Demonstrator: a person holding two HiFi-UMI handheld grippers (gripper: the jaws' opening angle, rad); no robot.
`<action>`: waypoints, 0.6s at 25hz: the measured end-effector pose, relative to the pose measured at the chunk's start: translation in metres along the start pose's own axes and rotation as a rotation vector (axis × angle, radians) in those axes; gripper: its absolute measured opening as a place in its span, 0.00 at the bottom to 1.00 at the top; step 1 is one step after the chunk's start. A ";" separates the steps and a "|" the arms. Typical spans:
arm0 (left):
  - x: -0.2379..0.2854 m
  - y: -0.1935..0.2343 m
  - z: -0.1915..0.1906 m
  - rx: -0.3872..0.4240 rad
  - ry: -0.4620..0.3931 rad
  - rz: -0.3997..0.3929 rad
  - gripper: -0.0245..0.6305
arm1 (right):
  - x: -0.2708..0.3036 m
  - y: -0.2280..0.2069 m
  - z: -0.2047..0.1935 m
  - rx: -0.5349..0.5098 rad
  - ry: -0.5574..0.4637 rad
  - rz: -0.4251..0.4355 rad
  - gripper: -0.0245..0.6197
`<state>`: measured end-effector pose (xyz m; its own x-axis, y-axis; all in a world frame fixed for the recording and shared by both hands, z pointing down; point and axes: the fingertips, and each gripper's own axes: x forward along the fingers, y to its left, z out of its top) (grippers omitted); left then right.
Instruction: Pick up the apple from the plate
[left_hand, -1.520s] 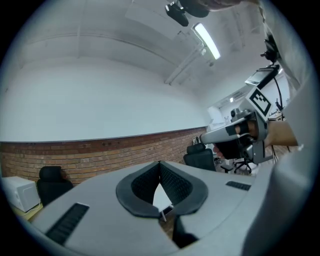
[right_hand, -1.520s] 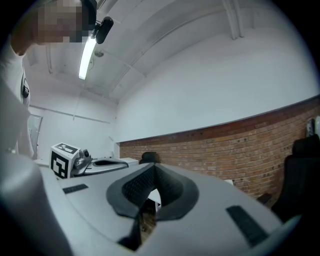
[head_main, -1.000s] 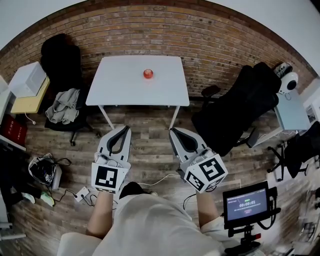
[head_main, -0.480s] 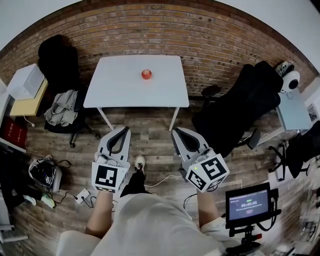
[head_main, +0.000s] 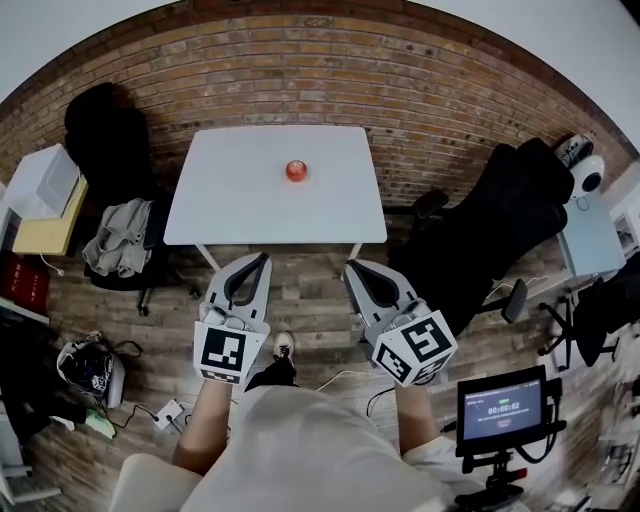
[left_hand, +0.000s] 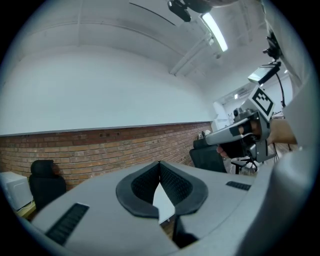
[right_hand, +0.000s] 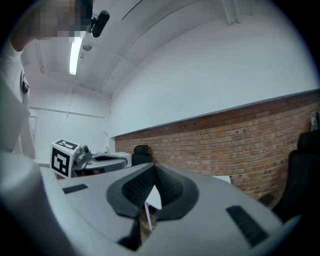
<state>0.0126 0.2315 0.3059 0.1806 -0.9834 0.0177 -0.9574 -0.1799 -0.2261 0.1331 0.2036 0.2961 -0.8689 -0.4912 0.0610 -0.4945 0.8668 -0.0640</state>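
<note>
Head view, looking steeply down: a red apple (head_main: 296, 170) sits near the middle of a white table (head_main: 230, 205) that stands against a brick wall (head_main: 300, 70) — whether a plate lies under it is too small to tell. Both grippers are held level over the wooden floor (head_main: 310, 300), just short of the table's near edge and well apart from the apple. The left gripper (head_main: 263, 258) has its jaws closed tip to tip and empty — the right gripper (head_main: 351, 266) likewise.
</note>
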 end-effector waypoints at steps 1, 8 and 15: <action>0.007 0.007 -0.001 0.002 0.002 -0.005 0.05 | 0.009 -0.004 0.002 0.001 -0.001 -0.002 0.04; 0.053 0.052 -0.004 0.013 0.002 -0.025 0.05 | 0.062 -0.034 0.011 0.011 0.006 -0.026 0.04; 0.093 0.098 -0.024 -0.016 0.019 -0.029 0.05 | 0.119 -0.055 0.008 0.023 0.038 -0.030 0.04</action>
<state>-0.0700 0.1214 0.3092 0.2043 -0.9780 0.0421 -0.9553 -0.2086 -0.2094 0.0566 0.0968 0.2992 -0.8524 -0.5132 0.1006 -0.5212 0.8493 -0.0840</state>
